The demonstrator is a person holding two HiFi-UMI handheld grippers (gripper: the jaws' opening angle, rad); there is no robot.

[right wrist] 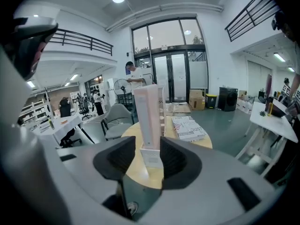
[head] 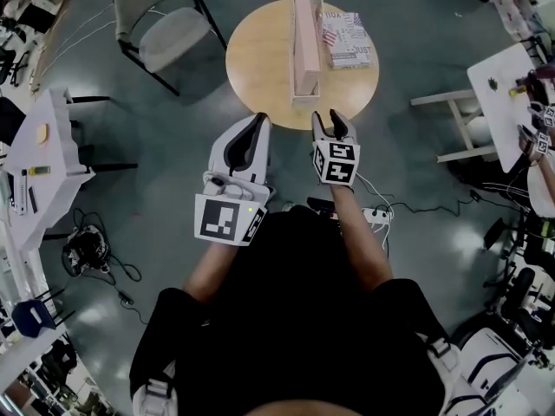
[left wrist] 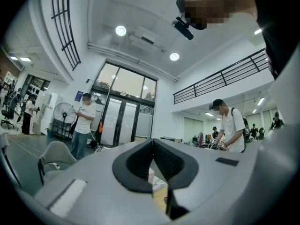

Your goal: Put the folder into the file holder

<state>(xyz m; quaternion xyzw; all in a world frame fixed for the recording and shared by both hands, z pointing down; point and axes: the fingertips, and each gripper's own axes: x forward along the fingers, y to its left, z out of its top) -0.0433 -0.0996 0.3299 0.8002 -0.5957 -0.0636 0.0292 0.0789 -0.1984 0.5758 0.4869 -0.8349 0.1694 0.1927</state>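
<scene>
Both empty, left gripper closed and right gripper parted, the right should skirt the tall pale-pink file holder and pinch an edge of the flat red-and-white printed folder.

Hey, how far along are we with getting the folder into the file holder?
Nothing looks done yet: the folder lies flat on the round table beside the upright file holder. In hand: nothing. The left gripper is shut and empty, the right gripper open and empty, both near the table's front edge. Still to do: pick up the folder and slide it into the holder.
</scene>
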